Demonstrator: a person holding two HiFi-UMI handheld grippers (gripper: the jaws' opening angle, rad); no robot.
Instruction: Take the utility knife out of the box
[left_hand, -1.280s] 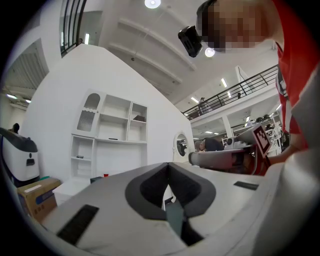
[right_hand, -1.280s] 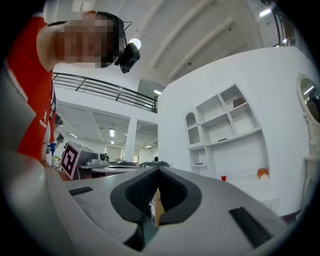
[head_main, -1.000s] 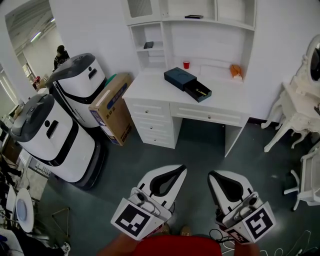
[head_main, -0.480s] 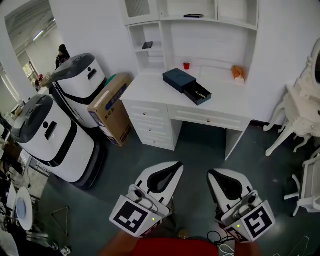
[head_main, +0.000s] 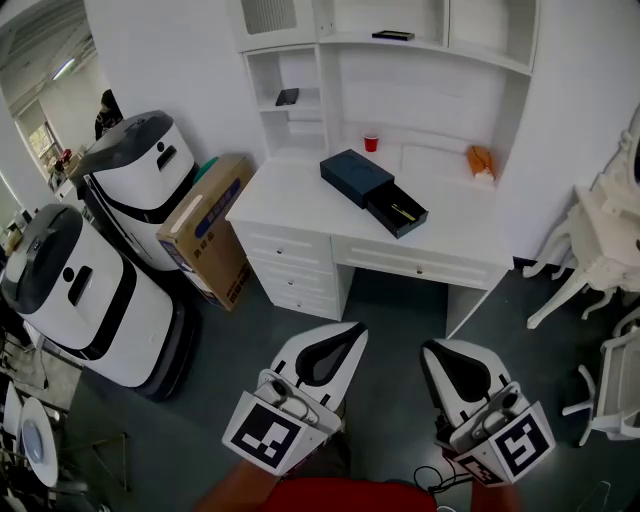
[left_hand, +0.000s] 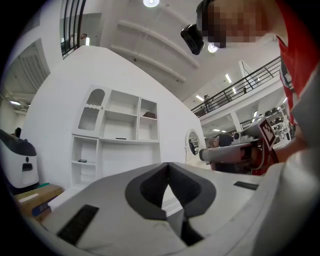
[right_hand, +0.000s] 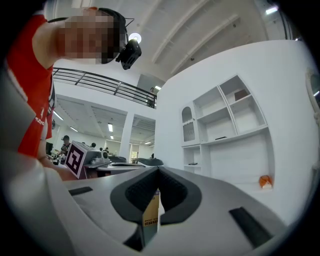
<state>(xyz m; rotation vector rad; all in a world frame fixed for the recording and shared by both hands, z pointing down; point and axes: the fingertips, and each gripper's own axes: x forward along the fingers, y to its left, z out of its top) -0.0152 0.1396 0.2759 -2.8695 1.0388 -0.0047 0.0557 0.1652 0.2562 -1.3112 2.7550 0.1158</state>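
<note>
**A:** So, where is the utility knife?

**B:** A slim yellowish utility knife (head_main: 404, 211) lies in the pulled-out drawer (head_main: 385, 203) of the flat dark blue box (head_main: 355, 172). It is too small to make out more. The drawer sticks out at the box's four o'clock.

**A:** And the box itself?

**B:** It is on the white wooden desk (head_main: 290, 195), at twelve o'clock from both tongs and well apart from them. A small red cup (head_main: 371, 143) stands at the box's twelve o'clock, and an orange thing (head_main: 481, 160) at its two o'clock. A brown cardboard carton (head_main: 208, 240) leans at the desk's nine o'clock.

**A:** What about the tongs?

**B:** The left gripper (head_main: 352, 332) has its jaws together with the tips touching and nothing between them. The right gripper (head_main: 428, 350) is pressed together too, and empty. Both point toward the desk.
</note>
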